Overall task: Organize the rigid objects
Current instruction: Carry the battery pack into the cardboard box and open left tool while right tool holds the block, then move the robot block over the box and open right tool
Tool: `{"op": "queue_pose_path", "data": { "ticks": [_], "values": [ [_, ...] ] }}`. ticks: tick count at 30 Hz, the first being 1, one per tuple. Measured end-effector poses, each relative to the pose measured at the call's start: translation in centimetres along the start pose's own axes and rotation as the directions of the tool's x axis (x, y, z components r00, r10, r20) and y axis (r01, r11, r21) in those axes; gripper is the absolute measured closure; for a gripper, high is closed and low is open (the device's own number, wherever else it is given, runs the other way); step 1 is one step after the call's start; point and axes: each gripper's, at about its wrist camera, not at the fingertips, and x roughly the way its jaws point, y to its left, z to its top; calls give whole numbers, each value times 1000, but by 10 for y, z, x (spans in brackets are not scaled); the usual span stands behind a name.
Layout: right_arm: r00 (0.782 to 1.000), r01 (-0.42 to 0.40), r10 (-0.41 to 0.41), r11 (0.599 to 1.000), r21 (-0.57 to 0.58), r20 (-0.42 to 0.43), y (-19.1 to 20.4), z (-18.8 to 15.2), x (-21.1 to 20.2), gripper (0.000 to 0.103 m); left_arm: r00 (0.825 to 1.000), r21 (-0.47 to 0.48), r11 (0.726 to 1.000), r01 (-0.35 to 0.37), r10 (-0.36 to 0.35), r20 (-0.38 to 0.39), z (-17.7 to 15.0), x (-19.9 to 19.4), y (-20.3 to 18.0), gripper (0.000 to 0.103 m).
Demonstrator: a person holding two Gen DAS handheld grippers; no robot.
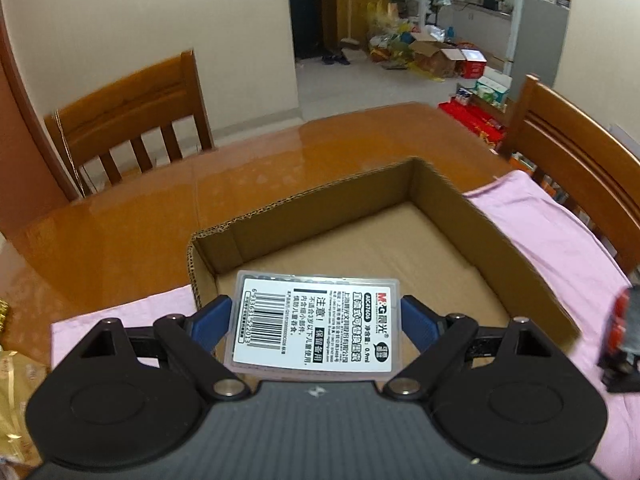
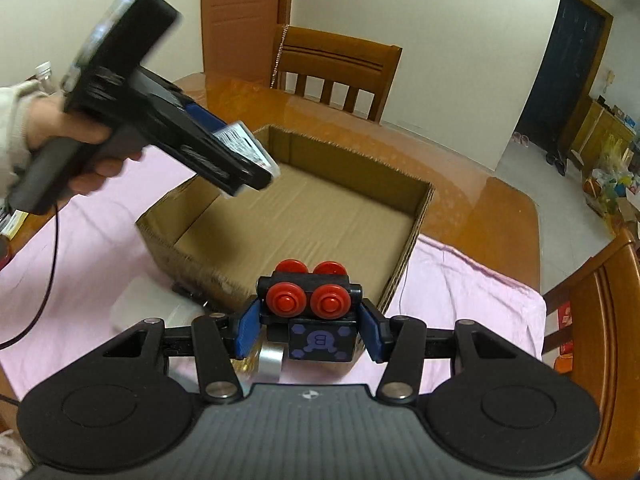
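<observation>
Cardboard box (image 1: 436,200): one
Clear labelled case (image 1: 316,320): one
Black toy block (image 2: 316,320): one
Red knobs (image 2: 286,300) on it: four
Wooden chairs (image 1: 136,120): two
Pink cloth (image 1: 560,248): one

The clear plastic case (image 1: 316,322) carries a barcode label reading "M&G"; the black toy block (image 2: 310,312) shows "B".

Glossy wooden table (image 1: 160,208) under a pink cloth (image 2: 460,280), wooden chairs (image 1: 132,120) around, cluttered floor beyond.
</observation>
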Motion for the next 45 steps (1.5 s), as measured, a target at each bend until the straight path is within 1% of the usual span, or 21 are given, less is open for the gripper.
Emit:
{"op": "queue_pose_path", "data": {
  "ticks": [3,5,7,10,13,16,19,22,25,28,29,32,35,36,37,38,39,40,45],
  "values": [
    [1000,8,-8,1000,-3,1,-4,8,6,47,1000,-18,1000,-11,10,-15,6,21,9,14],
    [1000,12,-12,1000,3,2,-7,12,9,47,1000,-36,999,-26,26,-12,9,29,14,11],
    [1000,13,-13,1000,8,5,-10,16,11,47,999,-71,996,-52,52,-2,9,32,20,10],
    [1000,17,-18,1000,11,4,-12,18,15,47,999,-122,992,-43,43,-6,8,31,29,9],
    [1000,9,-8,1000,19,-4,-16,22,23,47,998,-133,989,-60,62,11,2,15,31,9],
    [1000,2,-2,1000,21,-10,-19,29,32,47,995,-153,985,-74,83,48,-6,-10,30,2],
    [1000,-5,6,1000,17,-17,-21,38,44,47,991,-190,977,-100,115,73,-15,-34,32,1],
    [1000,-18,19,1000,8,-25,-22,46,54,47,982,-209,967,-149,169,84,-27,-56,32,1],
    [999,-27,27,1000,-9,-37,-22,56,68,46,970,-227,951,-210,232,74,-43,-72,33,1],
    [998,-35,34,999,-26,-48,-21,67,85,46,964,-258,935,-244,262,40,-57,-82,37,1],
    [998,-36,34,999,-32,-50,-21,72,90,46,961,-277,926,-258,275,27,-63,-85,39,1],
    [999,-10,7,998,-61,-49,-19,83,108,47,955,-312,908,-279,296,8,-76,-92,44,1],
    [999,15,-17,998,-60,-41,-22,93,122,46,945,-348,885,-309,328,-3,-86,-95,46,1],
    [999,20,-22,998,-56,-33,-23,95,124,43,942,-355,880,-316,336,-7,-88,-96,46,1],
    [999,28,-29,998,-51,-23,-24,97,124,27,942,-362,876,-318,337,-12,-91,-95,46,1],
    [999,37,-37,998,-45,-6,-24,99,122,8,944,-365,877,-312,330,-15,-94,-95,47,1],
    [999,42,-42,998,-39,16,-24,99,119,2,947,-368,878,-306,322,-19,-97,-95,47,1],
    [998,40,-39,999,-34,39,-25,98,113,0,949,-370,879,-301,314,-24,-101,-94,48,1],
    [999,30,-29,999,-17,39,-25,93,96,0,951,-356,885,-300,307,-37,-112,-95,40,1]
  ]
}}
